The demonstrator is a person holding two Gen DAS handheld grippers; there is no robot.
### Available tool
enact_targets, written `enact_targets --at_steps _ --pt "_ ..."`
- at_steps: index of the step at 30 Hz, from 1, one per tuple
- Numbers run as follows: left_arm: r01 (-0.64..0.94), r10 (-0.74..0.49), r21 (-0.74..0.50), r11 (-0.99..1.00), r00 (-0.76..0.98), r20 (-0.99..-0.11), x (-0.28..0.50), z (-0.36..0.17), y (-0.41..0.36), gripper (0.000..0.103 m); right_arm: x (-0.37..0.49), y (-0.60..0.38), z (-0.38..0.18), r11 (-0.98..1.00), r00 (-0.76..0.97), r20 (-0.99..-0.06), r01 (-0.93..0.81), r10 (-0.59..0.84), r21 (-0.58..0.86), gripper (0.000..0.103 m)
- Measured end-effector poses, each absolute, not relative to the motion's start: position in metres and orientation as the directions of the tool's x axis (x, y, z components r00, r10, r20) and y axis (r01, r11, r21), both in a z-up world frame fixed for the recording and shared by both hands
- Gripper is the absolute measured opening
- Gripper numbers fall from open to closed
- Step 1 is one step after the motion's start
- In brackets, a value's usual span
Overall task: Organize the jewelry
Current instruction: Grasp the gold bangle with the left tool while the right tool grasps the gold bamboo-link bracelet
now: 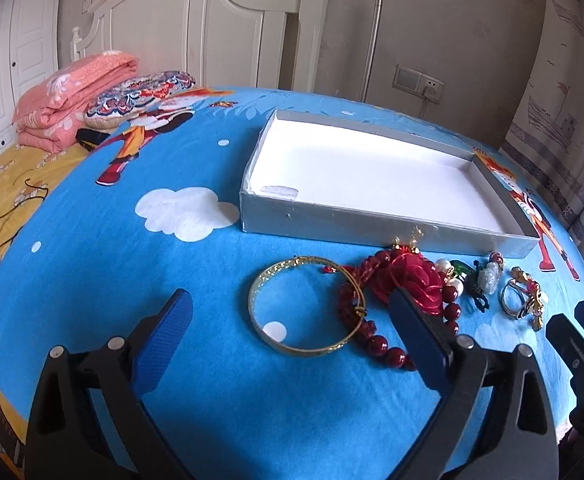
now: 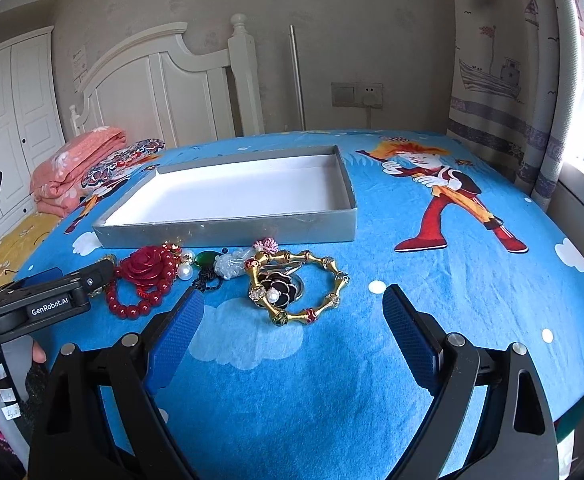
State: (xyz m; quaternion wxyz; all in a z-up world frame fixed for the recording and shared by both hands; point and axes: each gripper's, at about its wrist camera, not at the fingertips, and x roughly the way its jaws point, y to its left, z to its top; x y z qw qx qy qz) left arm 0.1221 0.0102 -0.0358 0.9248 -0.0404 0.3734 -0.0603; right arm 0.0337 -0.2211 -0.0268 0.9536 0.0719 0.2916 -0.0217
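Observation:
A shallow grey box (image 1: 331, 222) with a white inside lies on the blue bedsheet; it also shows in the right wrist view (image 2: 228, 232). In front of it lie a gold bangle (image 1: 260, 320), a red rose ornament (image 1: 411, 280) with red beads (image 1: 387, 354), a white-and-green pendant (image 1: 485, 280) and a gold bamboo-style bracelet (image 2: 331, 300) around a black flower brooch (image 2: 278, 286). My left gripper (image 1: 292, 320) is open just above the gold bangle. My right gripper (image 2: 293, 312) is open in front of the bamboo bracelet. Both are empty.
A folded pink quilt (image 1: 72, 100) and a patterned pillow (image 1: 140, 96) lie at the bed's far left by the white headboard (image 1: 212, 32). A curtain (image 2: 531, 80) and window are at the right. The left gripper's body (image 2: 52, 304) shows in the right wrist view.

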Motion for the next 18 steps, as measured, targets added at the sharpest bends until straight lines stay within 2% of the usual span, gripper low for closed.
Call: enact_targets --at_steps 5,9,18 --pt "0.092 -0.124 -0.083 0.992 0.721 -0.682 0.122 -0.041 0.007 0.075 0.041 -0.225 -0.029 0.984 0.820 -0.572 0.104 -0.004 0.142 0.086" --pt "0.098 -0.112 -0.058 0.994 0.750 -0.652 0.114 -0.040 0.001 0.060 0.045 -0.225 -0.032 0.983 0.812 -0.584 0.117 -0.011 0.145 0.086" --pt "0.093 -0.142 -0.111 0.990 0.768 -0.624 0.100 -0.039 0.012 0.060 0.056 -0.221 -0.038 0.978 0.791 -0.612 0.143 -0.022 0.150 0.086"
